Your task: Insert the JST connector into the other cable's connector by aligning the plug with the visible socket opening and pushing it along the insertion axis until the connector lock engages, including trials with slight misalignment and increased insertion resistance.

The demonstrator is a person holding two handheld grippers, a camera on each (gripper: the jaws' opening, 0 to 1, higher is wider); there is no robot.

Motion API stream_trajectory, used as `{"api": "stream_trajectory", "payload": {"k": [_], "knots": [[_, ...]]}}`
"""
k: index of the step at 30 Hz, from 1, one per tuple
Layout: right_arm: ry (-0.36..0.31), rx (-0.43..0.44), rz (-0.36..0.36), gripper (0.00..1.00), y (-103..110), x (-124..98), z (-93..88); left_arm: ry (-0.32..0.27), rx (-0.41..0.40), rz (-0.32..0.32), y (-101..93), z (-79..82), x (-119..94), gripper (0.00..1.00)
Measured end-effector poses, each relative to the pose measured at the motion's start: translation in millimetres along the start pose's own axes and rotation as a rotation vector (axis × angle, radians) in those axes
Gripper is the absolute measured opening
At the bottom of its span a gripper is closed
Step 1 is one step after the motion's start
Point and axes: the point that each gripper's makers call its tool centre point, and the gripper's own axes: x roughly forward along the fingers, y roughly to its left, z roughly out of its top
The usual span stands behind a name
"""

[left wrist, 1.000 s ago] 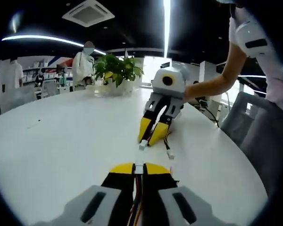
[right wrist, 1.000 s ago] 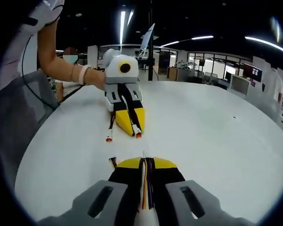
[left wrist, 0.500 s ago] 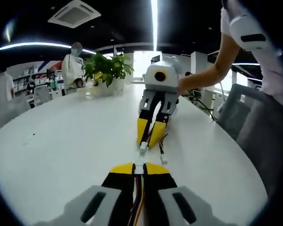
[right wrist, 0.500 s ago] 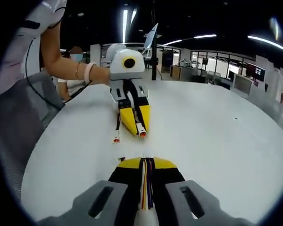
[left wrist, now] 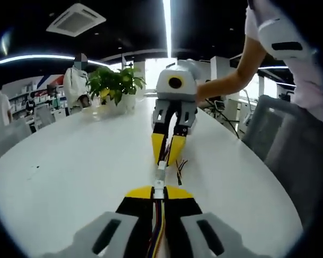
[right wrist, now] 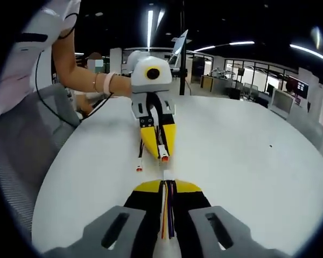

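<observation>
Left gripper view: the left tool (left wrist: 158,189) has its jaws pinched on a cable, its white connector (left wrist: 159,184) poking out between the yellow tips. The right tool (left wrist: 167,154) has come closer over the last second; its own connector (left wrist: 161,166) now sits just ahead of the white one, nearly in line. A spare lead end (left wrist: 178,176) hangs beside it over the white desk (left wrist: 70,161). Gap is closing, so the step in hand looks like final alignment before the push. Whether the two faces touch yet: cannot tell, too small.

Right gripper view: right tool (right wrist: 164,185) clamped on coloured wires (right wrist: 167,215); its plug tip (right wrist: 164,175) barely clears the jaws. The left tool (right wrist: 160,148) is nearer than before, its red-tipped connector (right wrist: 164,158) just short of the plug. A second red-tipped lead (right wrist: 139,169) trails to one side. Socket opening and lock tab are not resolvable; the plug body is mostly hidden by the jaws.
</observation>
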Motion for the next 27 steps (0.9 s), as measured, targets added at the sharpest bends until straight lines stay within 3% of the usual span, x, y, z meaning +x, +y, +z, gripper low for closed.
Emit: {"api": "stream_trajectory", "payload": {"k": [3, 27], "knots": [[0.011, -0.036, -0.009, 0.04, -2, 1, 3.9, -0.012, -0.001, -0.014, -1.8, 3.4, 0, 0.0], [-0.011, -0.011, 0.05, 0.04, 10, 10, 10.1, -0.017, -0.01, -0.033, -1.8, 0.2, -2, 0.0]]}}
